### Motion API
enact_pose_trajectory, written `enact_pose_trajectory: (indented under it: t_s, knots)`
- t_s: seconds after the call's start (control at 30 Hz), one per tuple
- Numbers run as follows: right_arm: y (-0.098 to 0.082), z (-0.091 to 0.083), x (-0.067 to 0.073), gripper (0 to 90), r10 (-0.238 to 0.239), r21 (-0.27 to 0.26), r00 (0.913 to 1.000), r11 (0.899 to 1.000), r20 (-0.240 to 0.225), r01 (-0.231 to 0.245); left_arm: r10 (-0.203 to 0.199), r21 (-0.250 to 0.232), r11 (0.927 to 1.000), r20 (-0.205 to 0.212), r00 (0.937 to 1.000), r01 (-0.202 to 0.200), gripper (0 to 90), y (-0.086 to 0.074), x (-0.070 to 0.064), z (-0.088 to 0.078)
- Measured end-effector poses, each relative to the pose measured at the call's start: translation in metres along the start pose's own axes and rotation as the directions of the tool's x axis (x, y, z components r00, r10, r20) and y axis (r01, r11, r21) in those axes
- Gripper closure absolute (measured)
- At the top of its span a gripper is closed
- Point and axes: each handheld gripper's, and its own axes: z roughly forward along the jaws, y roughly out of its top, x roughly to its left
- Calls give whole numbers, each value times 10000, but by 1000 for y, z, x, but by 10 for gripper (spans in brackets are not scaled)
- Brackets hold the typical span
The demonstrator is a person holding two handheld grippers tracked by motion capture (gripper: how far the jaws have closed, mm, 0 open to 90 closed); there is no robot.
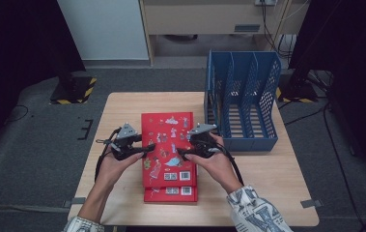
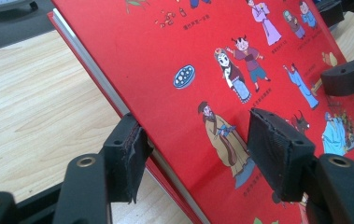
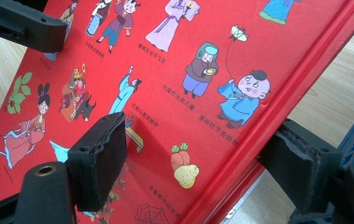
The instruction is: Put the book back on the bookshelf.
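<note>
Two red picture books are stacked on the wooden table point(image 1: 122, 106). The top book point(image 1: 168, 130) has cartoon figures on its cover; the lower book point(image 1: 171, 194) sticks out at the near end. My left gripper point(image 1: 147, 149) straddles the top book's left edge point(image 2: 165, 46). One of its pads point(image 2: 128, 149) touches the page edge, the other hovers just over the cover, so it is open. My right gripper point(image 1: 183, 152) is shut on the top book's spine side point(image 3: 174, 60), one pad point(image 3: 100, 158) on the cover, the other under the spine.
A blue mesh file rack point(image 1: 241, 96) with several upright slots stands at the table's back right, close behind the right gripper point(image 3: 193, 163). Bare wood lies left of the books. Dark floor and black stands surround the table.
</note>
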Motion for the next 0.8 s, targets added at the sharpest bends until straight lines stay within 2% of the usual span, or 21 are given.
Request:
enact_pose_trajectory:
  t_s: [0.1,0.37,0.53,0.67,0.8]
  knots:
    - [1,1,-1,240,-3,-50,10000,10000,26,3,-120,-63,9999,1,9999,120,395,2,2,1]
    - [10,2,-9,269,96,-317,9998,9995,157,-91,-110,-400,9991,115,9999,114,437,16,9,0]
    - [20,1,-12,318,48,-625,9994,9980,354,-25,-78,-373,9993,-105,9999,74,441,23,16,0]
    - [25,0,-12,355,75,-753,9987,9972,509,-37,51,-435,9990,-325,9995,-65,441,27,16,-1]
    - [28,-4,-12,380,59,-932,9979,9956,642,1,10,-599,9982,-408,9992,-35,445,28,15,-3]
